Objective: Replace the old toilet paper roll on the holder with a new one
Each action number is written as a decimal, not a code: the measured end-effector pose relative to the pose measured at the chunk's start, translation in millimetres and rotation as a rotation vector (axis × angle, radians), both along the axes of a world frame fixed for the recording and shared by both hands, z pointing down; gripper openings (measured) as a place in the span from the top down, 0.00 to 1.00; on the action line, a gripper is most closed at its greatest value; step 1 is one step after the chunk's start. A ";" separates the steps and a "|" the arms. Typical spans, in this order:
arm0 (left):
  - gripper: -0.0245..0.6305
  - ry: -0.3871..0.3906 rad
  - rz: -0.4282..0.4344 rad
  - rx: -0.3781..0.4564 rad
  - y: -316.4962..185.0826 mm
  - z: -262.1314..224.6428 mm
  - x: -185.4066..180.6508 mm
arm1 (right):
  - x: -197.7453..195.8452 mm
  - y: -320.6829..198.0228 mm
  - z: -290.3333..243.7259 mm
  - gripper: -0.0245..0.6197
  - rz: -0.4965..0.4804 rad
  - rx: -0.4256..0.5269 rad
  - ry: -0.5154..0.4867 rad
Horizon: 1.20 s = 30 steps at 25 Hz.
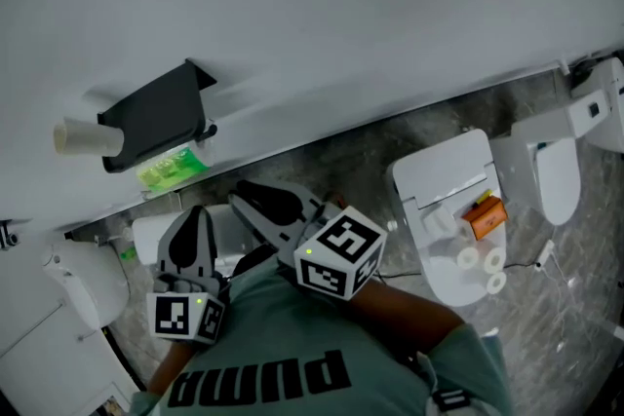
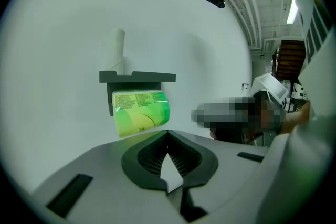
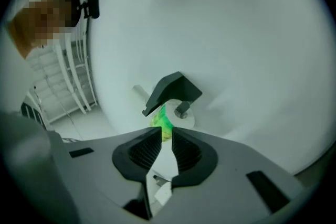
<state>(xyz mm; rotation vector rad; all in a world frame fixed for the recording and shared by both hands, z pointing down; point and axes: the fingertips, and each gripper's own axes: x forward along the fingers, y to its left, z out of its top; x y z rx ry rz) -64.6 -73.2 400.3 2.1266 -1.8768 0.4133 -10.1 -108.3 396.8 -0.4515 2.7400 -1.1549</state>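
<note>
Fingers (image 2: pixel 149 157) of the left gripper (image 2: pixel 168 135) are closed tip to tip with nothing between them. The right gripper (image 3: pixel 165 129) has its fingers (image 3: pixel 146 152) drawn close, a slim gap left between the tips, and nothing in that gap. Both grippers are near the person's green shirt (image 1: pixel 292 346) and point at the far white wall (image 1: pixel 390 15). They are well apart from the dark grey holder (image 1: pixel 156 117) fixed to that wall. A roll in green wrapping (image 1: pixel 174 169) sits on the holder, just under its cover. A bare pale tube (image 1: pixel 83 136) rests against the top of the cover; in the left gripper view it stands upright there. To the right, a white toilet (image 1: pixel 444 175) carries an orange item (image 1: pixel 485 217) and a few small white rolls (image 1: pixel 483 261).
</note>
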 end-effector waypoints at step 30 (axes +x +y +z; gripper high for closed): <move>0.96 0.156 0.256 0.154 234.3 -15.7 10.2 | 23.3 232.7 -22.8 0.95 0.371 0.410 0.476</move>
